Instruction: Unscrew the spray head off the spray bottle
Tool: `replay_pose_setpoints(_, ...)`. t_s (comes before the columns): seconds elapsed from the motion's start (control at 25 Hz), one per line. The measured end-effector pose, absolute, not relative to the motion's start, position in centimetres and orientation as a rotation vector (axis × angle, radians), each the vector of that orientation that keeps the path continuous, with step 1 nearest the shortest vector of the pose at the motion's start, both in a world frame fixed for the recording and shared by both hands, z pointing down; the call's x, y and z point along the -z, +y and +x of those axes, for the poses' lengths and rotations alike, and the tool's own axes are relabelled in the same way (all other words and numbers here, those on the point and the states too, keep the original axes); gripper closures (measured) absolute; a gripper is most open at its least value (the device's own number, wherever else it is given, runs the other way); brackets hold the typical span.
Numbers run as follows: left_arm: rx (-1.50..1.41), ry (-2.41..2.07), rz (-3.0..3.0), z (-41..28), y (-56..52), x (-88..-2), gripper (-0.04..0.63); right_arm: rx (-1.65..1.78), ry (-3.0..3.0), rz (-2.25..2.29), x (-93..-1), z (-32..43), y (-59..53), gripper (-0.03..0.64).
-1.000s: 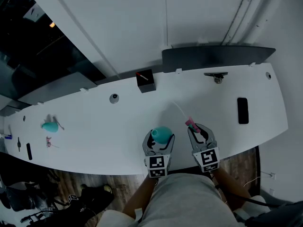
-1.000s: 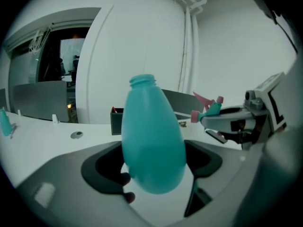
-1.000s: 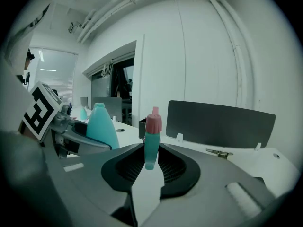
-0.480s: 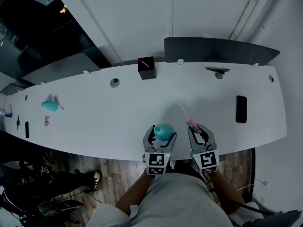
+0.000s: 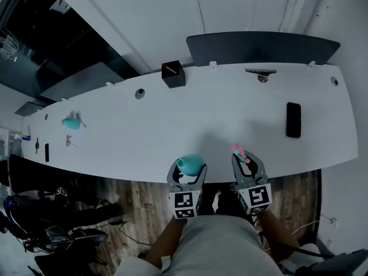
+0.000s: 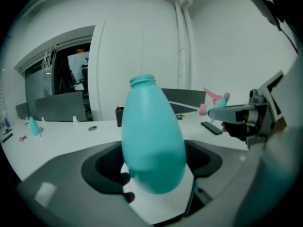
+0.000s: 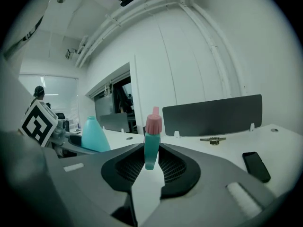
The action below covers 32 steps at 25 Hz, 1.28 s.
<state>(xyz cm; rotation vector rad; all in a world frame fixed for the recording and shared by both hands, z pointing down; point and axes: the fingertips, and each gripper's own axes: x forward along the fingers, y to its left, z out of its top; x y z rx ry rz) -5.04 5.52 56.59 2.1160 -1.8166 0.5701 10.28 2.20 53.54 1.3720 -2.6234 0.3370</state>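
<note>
My left gripper is shut on the teal spray bottle, whose open neck has no head on it. In the head view the bottle sits near the table's front edge. My right gripper is shut on the detached spray head, teal with a pink nozzle; it shows pink in the head view. The two grippers hang side by side, apart, over the front edge of the white table. From the left gripper view the spray head and right gripper lie to the right.
A black phone lies at the table's right. A black box stands at the back, with a dark partition behind. A second teal bottle and small items lie far left. Wooden floor shows below the table edge.
Both grippers have drawn back toward the table's front edge together, still holding the bottle and the spray head. The head camera's view has shifted, showing more of the table's left side.
</note>
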Motion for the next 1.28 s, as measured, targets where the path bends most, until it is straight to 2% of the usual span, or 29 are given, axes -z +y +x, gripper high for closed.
replay_pose_setpoints(1.28, -0.566, -1.693, 2.302, -5.1, 6.6, -54.2, 0.204, -0.278, -2.607, 1.406, -50.5, 6.3, 5.5, 0.529)
